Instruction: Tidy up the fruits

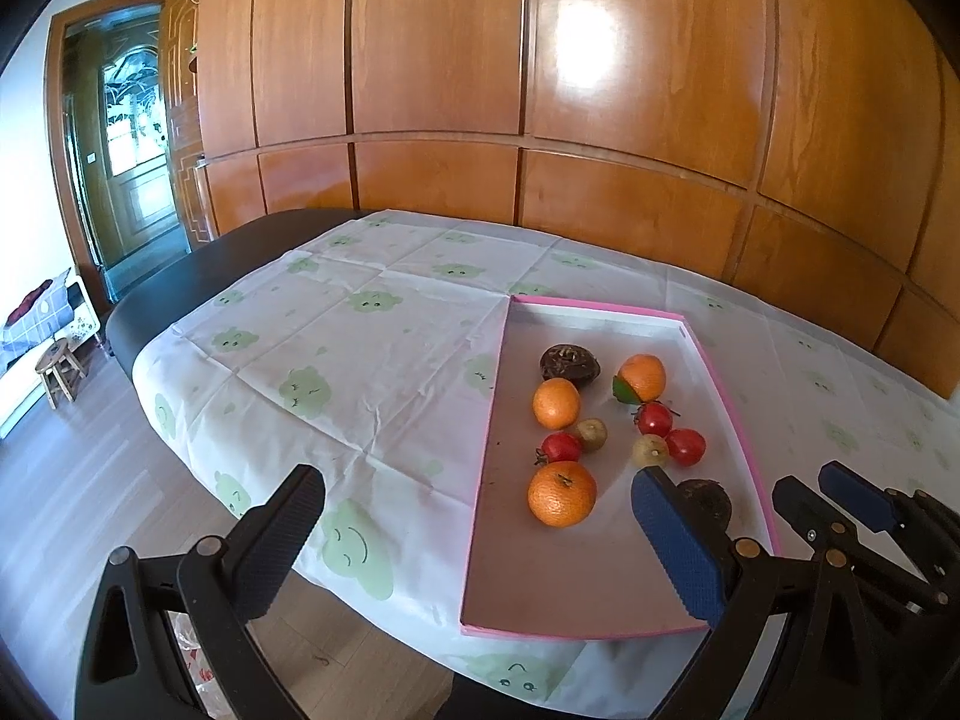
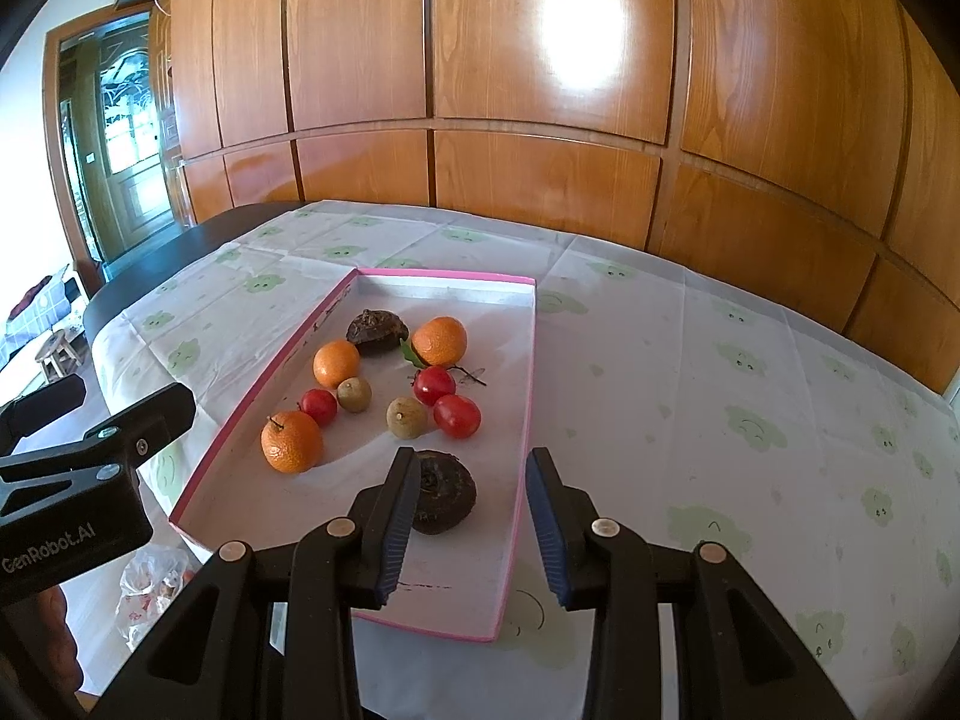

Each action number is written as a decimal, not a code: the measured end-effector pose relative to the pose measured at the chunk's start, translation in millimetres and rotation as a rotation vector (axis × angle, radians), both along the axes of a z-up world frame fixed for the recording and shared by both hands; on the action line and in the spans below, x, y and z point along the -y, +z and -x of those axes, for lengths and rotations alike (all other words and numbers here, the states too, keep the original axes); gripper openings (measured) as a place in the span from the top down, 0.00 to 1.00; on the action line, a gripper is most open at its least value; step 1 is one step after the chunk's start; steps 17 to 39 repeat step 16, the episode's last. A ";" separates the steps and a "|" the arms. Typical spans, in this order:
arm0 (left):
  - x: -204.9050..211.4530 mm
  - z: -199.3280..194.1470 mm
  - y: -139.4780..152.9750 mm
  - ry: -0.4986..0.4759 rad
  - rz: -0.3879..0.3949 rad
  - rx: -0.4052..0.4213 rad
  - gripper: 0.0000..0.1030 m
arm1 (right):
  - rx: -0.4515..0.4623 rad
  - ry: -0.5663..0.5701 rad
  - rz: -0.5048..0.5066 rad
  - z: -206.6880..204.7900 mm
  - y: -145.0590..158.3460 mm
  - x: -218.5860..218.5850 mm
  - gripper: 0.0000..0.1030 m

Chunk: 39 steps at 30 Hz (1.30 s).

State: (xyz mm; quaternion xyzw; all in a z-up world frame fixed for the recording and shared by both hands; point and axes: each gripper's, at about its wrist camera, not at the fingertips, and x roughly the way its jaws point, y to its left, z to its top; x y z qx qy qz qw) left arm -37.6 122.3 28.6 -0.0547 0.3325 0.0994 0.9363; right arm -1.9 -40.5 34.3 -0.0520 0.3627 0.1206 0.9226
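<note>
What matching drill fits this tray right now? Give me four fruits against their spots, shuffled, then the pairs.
Fruits:
1. leafed orange
2. near dark fruit
3. largest orange
4. far dark fruit

Spots in the pink tray, seen from the right wrist:
A. far end, touching an orange
B. by the tray's left wall, nearest of the oranges
C. beside the right gripper's left finger
D. far right of the group, just beyond a red fruit

Pairs: 1-D, 2-C, 3-B, 4-A
</note>
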 end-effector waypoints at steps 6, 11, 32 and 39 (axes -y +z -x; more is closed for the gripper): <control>3.9 -0.3 0.9 -0.016 -0.003 0.002 0.00 | 0.000 -0.001 0.000 -0.1 -0.1 -0.2 0.64; 5.7 -0.9 -0.5 -0.018 -0.014 -0.004 0.00 | 0.000 -0.001 0.000 0.0 0.1 -0.2 0.64; 7.0 0.1 1.3 -0.019 -0.027 0.013 0.01 | 0.001 -0.015 -0.026 -4.0 2.6 9.6 0.64; 7.0 0.1 1.3 -0.019 -0.027 0.013 0.01 | 0.001 -0.015 -0.026 -4.0 2.6 9.6 0.64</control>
